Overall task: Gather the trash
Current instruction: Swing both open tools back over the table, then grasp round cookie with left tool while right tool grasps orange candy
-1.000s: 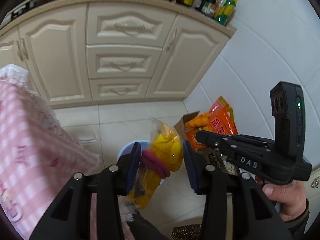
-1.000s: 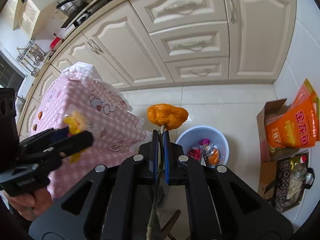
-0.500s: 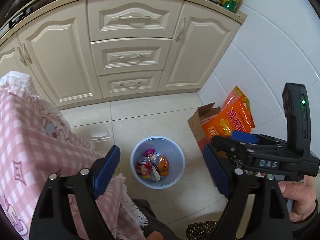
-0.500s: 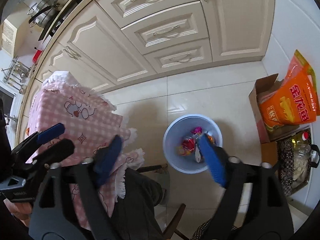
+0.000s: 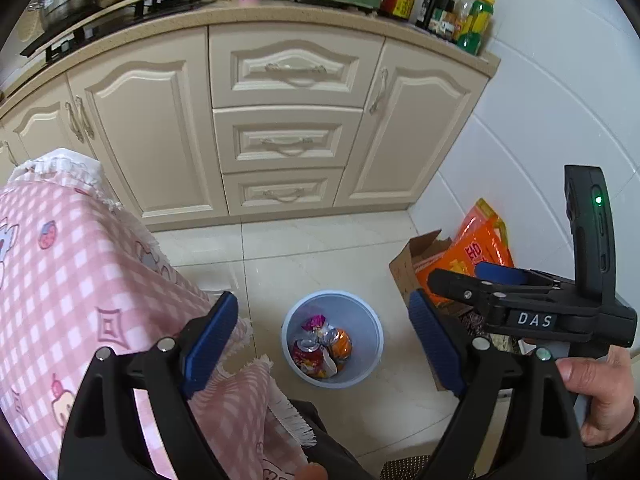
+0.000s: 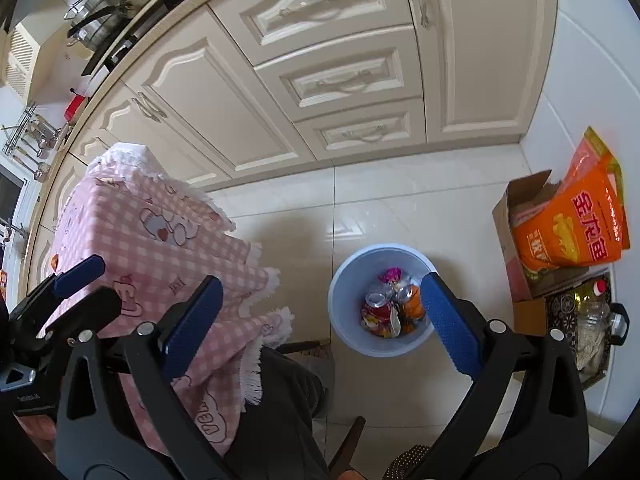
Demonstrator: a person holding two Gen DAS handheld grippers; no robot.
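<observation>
A pale blue trash bin (image 5: 370, 330) stands on the tiled floor and holds crushed cans and wrappers (image 5: 322, 346). It also shows in the right wrist view (image 6: 344, 280). My left gripper (image 5: 322, 340) is open and empty, high above the bin. My right gripper (image 6: 320, 320) is open and empty too, above the bin's left side. The right gripper (image 5: 500, 280) shows at the right of the left wrist view, and the left gripper (image 6: 80, 276) shows at the left of the right wrist view.
A table with a pink checked cloth (image 5: 60, 280) (image 6: 160, 240) stands left of the bin. A cardboard box with an orange bag (image 5: 476, 248) (image 6: 568, 228) sits against the white tiled wall. Cream cabinets (image 5: 280, 120) line the back.
Both grippers opened. The yellow wrapper left the left gripper and the orange peel left the right gripper; neither is in the jaws now. Both views rose and tilted down over the bin.
</observation>
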